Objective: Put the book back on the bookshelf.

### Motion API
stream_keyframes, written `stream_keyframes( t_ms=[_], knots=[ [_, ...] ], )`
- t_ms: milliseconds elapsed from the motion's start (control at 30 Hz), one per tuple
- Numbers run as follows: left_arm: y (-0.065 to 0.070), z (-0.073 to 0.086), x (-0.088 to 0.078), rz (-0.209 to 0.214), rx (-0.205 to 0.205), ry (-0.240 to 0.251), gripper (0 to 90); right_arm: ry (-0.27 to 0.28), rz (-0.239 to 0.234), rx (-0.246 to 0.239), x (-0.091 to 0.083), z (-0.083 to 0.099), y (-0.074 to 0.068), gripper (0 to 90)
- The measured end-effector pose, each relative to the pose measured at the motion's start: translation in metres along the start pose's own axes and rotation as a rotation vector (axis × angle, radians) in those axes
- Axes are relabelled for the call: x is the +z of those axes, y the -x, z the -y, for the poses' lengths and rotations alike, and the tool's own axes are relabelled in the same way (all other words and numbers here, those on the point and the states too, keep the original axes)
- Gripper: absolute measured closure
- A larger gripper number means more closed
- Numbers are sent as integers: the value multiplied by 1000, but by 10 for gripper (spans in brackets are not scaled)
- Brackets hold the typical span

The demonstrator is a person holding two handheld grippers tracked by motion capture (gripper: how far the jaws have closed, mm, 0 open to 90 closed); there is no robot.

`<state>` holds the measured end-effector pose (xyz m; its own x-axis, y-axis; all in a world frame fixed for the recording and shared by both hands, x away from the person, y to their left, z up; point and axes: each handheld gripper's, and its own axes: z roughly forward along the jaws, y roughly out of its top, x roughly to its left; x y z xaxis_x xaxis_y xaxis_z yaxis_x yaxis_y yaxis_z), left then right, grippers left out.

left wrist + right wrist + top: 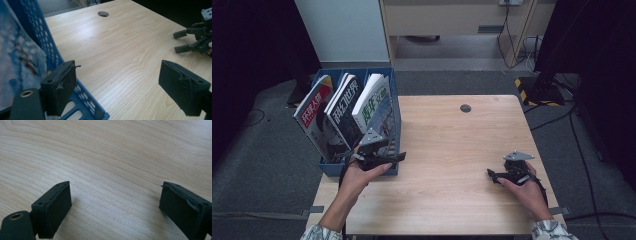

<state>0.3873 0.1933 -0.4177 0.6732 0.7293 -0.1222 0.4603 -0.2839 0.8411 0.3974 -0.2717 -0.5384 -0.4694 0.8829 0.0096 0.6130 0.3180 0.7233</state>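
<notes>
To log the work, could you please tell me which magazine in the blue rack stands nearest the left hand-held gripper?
The white-and-blue magazine in the rightmost slot; the black and red ones stand farther left.

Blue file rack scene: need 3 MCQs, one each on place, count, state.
1. Where is the blue file rack on the table?
A far right corner
B left edge
C centre

2. How many magazines stand in it?
A one
B three
C five

3. The left gripper's jaws are:
A wide apart, nothing between
B shut on a magazine
C shut on the rack wall

Key: 1 B, the rack lines the table's left side. 2 B, three covers lean side by side. 3 A, only bare wood shows between the jaws.
</notes>
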Motion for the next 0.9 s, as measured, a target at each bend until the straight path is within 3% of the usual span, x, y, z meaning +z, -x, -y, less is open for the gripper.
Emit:
stream_keyframes(
  t_ms=[533,900],
  knots=[
    [5,-8,28,35,9,-30,109,0,0,0,0,0,0,106],
    [17,-14,46,44,13,-42,106,-5,2,3,0,0,-1,99]
  ],
)
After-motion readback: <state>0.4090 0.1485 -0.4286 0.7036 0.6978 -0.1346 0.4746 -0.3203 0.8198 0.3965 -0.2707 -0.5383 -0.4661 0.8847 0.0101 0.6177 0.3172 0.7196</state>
